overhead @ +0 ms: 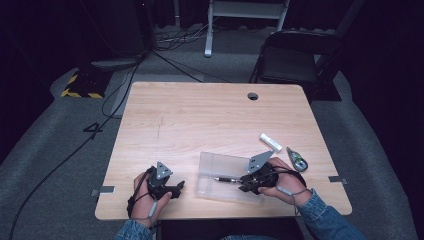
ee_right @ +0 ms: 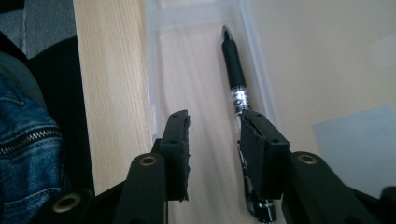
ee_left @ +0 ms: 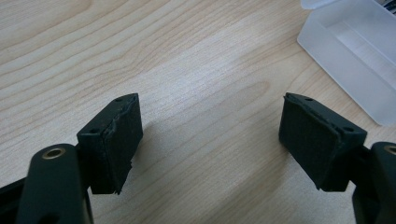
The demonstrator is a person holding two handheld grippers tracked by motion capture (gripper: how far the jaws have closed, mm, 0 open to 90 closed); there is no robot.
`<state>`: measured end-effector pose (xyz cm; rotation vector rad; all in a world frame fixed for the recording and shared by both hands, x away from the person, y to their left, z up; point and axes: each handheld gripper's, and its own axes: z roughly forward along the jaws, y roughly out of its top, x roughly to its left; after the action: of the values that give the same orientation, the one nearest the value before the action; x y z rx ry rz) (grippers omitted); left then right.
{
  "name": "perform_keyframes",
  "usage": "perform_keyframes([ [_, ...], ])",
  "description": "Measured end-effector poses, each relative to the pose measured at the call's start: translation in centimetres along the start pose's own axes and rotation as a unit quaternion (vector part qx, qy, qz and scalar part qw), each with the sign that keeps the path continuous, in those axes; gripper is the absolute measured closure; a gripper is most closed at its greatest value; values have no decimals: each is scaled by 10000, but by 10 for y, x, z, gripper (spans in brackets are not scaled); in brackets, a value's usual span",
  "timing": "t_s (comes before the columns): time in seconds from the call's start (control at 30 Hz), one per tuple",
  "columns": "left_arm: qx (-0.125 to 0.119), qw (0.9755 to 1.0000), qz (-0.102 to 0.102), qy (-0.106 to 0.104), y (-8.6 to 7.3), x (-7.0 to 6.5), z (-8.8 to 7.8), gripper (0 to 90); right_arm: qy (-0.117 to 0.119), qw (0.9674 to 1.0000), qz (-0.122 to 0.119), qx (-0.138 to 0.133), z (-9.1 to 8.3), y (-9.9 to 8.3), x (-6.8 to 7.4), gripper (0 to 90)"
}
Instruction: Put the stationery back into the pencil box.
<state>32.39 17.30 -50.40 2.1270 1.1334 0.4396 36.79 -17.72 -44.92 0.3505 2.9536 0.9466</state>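
Observation:
A clear plastic box [overhead: 210,162] lies open at the front of the wooden table [overhead: 200,115]. Inside it a black pen [overhead: 226,179] rests along one wall. In the right gripper view the pen [ee_right: 233,70] runs under the right-hand jaw, and the box wall [ee_right: 154,70] passes on the left. My right gripper [overhead: 243,182] [ee_right: 215,126] hovers open over the box, and its pads do not squeeze the pen. My left gripper [overhead: 179,187] [ee_left: 210,126] stands wide open over bare wood, left of the box [ee_left: 355,51], with nothing between its fingers.
A small white stick-shaped item [overhead: 270,142] and a green-capped tube [overhead: 297,159] lie to the right of the box. A cable hole [overhead: 253,96] sits near the far edge. A folding chair [overhead: 290,60] stands behind the table. The front edge is close to both hands.

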Motion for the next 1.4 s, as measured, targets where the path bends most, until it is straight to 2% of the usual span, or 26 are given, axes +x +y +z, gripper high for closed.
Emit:
perform_keyframes([
  [0.03,7,10000,51,20,0,1,0,220,-28,10000,40,-52,-3,0,0,614],
  [0.07,10,10000,6,11,0,0,0,220,-45,9999,96,-110,-6,0,-1,606],
  [0.17,9,10000,44,-6,1,1,0,220,-121,9995,169,-224,-12,0,-2,585],
  [0.3,2,10000,-35,-11,1,1,1,220,-244,9983,359,-401,-23,-1,-5,552],
  [0.43,-10,10000,-35,-10,1,1,1,220,-389,9962,554,-555,-35,-5,-10,524],
  [0.53,-12,10000,-21,4,1,2,2,220,-566,9929,803,-676,-46,-10,-16,502],
  [0.67,-13,10000,-20,9,2,2,2,220,-810,9865,1205,-763,-60,-18,-25,464],
  [0.73,-8,10000,-22,12,2,2,2,220,-954,9838,1359,-677,-65,-23,-29,455],
  [0.83,-8,10000,-24,11,2,2,2,220,-1240,9788,1525,-583,-73,-30,-36,449],
  [0.97,-18,10000,-25,15,2,2,2,220,-1415,9717,1803,-577,-80,-40,-46,446],
  [1.07,-17,10000,-24,17,2,2,2,220,-1544,9676,1914,-568,-82,-47,-53,442],
  [1.1,-18,10000,-24,16,2,2,2,220,-1600,9654,1979,-571,-83,-50,-56,442],
  [1.13,-18,10000,-24,16,2,2,2,220,-1600,9654,1979,-571,-83,-50,-56,442],
  [1.17,-17,10000,-27,13,2,2,2,220,-1798,9599,2105,-434,-84,-58,-63,444],
  [1.2,-18,10000,-28,12,2,2,2,220,-1860,9574,2168,-417,-84,-62,-66,444],
  [1.23,-18,10000,-28,12,2,2,2,220,-1860,9574,2168,-417,-84,-62,-66,444],
  [1.33,-8,10000,-26,9,2,2,2,220,-2023,9494,2372,-389,-86,-71,-74,439],
  [1.4,-17,10000,-25,17,2,2,2,220,-2048,9460,2483,-384,-85,-75,-78,431],
])
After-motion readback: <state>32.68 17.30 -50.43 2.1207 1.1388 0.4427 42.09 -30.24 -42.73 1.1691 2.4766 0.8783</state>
